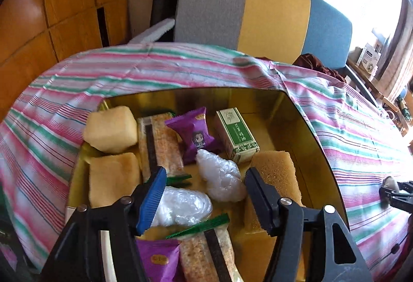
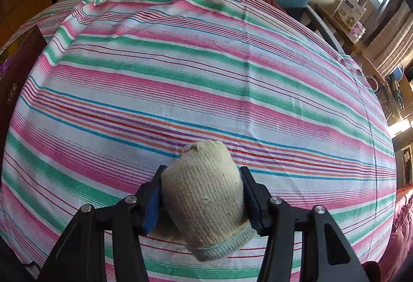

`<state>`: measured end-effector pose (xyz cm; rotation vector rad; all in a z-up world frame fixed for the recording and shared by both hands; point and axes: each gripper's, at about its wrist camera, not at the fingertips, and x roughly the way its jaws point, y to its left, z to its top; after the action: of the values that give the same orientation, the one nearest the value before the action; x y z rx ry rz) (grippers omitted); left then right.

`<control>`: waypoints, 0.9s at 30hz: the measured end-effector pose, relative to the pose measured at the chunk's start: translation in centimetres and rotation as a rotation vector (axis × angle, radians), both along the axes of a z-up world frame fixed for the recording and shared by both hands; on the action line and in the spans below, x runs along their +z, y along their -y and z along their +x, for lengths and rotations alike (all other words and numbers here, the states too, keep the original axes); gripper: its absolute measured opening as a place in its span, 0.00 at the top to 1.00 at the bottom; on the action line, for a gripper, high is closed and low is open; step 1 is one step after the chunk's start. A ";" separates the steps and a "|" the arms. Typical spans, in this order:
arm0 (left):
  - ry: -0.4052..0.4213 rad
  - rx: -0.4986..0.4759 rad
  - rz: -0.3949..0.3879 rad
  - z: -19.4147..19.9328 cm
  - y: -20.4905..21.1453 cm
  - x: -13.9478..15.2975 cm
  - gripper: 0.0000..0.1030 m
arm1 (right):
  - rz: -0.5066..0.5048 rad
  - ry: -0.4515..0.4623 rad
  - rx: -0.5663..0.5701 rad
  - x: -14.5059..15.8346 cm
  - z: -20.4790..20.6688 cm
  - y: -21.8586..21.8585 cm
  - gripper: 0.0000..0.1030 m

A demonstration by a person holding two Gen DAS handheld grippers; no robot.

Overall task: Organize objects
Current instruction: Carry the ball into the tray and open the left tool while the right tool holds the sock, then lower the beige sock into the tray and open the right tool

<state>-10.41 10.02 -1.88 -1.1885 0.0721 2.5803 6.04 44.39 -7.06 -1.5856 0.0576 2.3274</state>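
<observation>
Through the left wrist camera, my left hand-held gripper hangs over the gold-lined box with its jaws moderately apart and nothing pinched; a crumpled clear plastic bag lies just below and between them. The box already looks well stocked: two pale cakes at the far left, long cracker packs, a purple snack pouch, a green-and-white carton, a second plastic bundle and a brown sponge-like block on the right. I judge most of the sorting done.

Through the right wrist camera, my right hand-held gripper is clamped on a cream knitted glove, rolled into a stubby bundle with a pale blue cuff hanging near me. It sits above the striped cloth covering the tabletop, which is otherwise bare here, with the box's dark wall at the far left edge. The glove looks like the last item to go in.
</observation>
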 end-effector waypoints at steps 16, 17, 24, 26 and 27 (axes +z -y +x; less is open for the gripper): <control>-0.139 0.012 -0.013 6.5 2.9 3.0 0.37 | 0.021 0.016 -0.017 0.1 -0.4 0.3 0.47; -0.137 0.015 -0.011 6.6 3.1 3.0 0.37 | 0.022 0.023 -0.024 0.2 -0.5 0.5 0.47; -0.143 0.028 -0.003 7.5 4.3 2.9 0.37 | -0.073 -0.164 0.090 5.8 -1.8 7.3 0.47; -0.146 0.035 0.000 7.6 4.7 2.9 0.37 | -0.100 -0.217 0.169 7.3 -2.6 10.8 0.47; -0.148 0.038 -0.001 7.6 4.8 2.9 0.37 | -0.114 -0.239 0.211 8.1 -2.9 12.8 0.47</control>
<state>-2.79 5.20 1.06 -1.0068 0.0826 2.6987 3.14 31.58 1.03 -1.4149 0.0837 2.7143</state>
